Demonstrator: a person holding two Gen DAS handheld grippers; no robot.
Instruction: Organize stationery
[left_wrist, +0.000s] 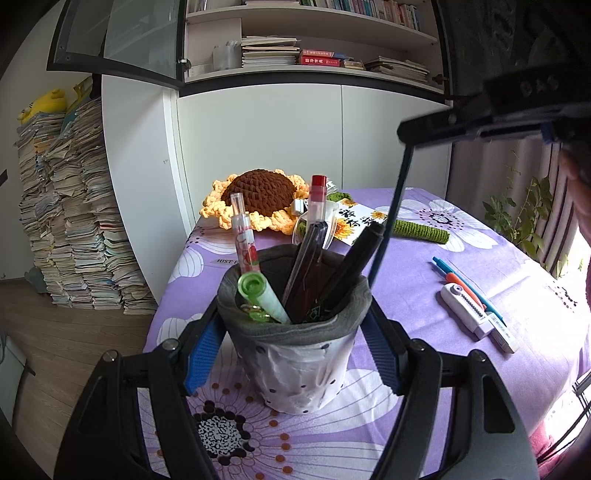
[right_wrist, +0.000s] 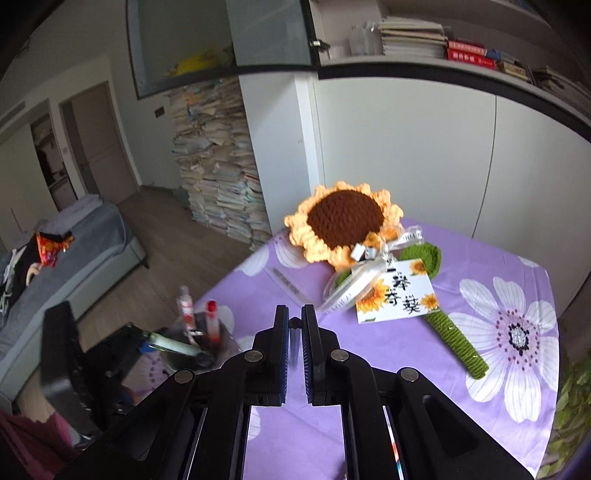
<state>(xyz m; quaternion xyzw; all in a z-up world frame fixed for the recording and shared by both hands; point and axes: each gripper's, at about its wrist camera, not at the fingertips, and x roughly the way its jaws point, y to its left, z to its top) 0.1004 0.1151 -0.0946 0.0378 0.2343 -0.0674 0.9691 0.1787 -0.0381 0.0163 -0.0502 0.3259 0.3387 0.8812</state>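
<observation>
A pen holder (left_wrist: 295, 343) on the purple tablecloth (left_wrist: 424, 295) is clamped by the left gripper (left_wrist: 293, 354). A thin dark pen (left_wrist: 391, 214) is pinched above it by the right gripper (right_wrist: 295, 323), jaws pressed together.

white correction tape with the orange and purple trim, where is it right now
In the left wrist view, the white correction tape lies on the purple floral tablecloth, right of the grey pen holder, beside the blue pen.

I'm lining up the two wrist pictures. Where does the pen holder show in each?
Left wrist: pen holder sits bottom centre, between the left claw fingers.
Right wrist: pen holder is low on the left, blurred, partly hidden by the left claw.
Shared landmark: the crochet sunflower on the purple cloth beyond it.
</observation>
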